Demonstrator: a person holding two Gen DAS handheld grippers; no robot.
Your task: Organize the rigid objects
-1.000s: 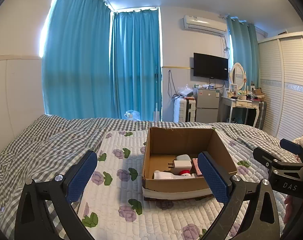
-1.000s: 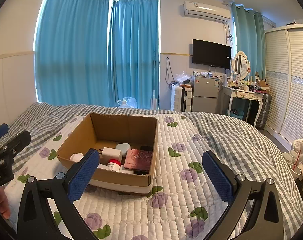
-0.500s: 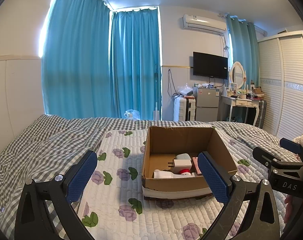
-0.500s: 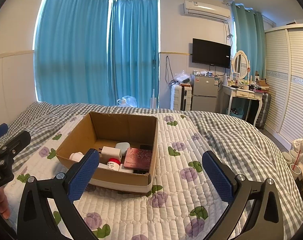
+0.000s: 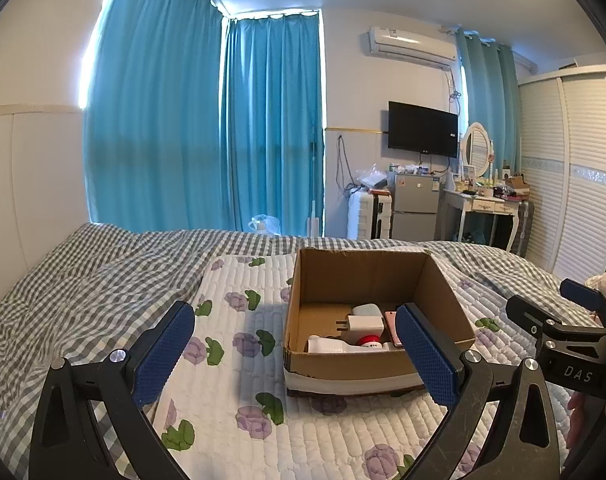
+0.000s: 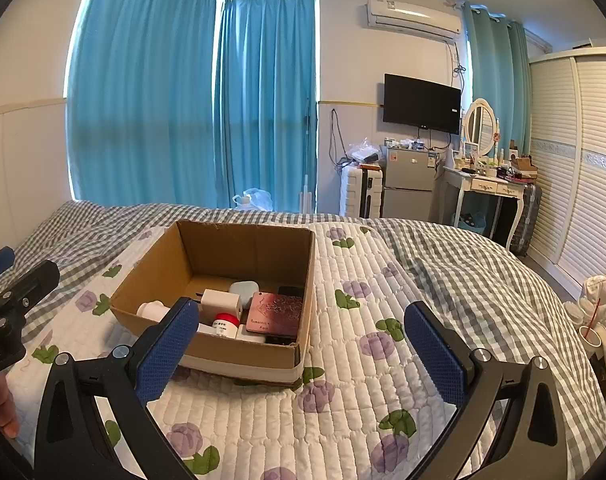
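Observation:
An open cardboard box [image 5: 331,364] [image 6: 151,272] sits on the flowered quilt. In it lie a white plug adapter [image 5: 363,325] [image 6: 220,301], a pale blue case [image 6: 245,291], a red-capped bottle [image 6: 225,323], a white bottle [image 5: 327,346] and a pink patterned case [image 6: 277,312]. My left gripper [image 5: 299,356] is open and empty, held just before the box's near side. My right gripper [image 6: 303,354] is open and empty, near the box's right front corner. Each gripper shows at the edge of the other's view.
The bed has a white quilt with purple flowers [image 6: 343,392] over a grey checked cover [image 5: 83,280]. Beyond the bed stand teal curtains, a suitcase, a small fridge [image 6: 407,184], a dressing table and a wardrobe at right.

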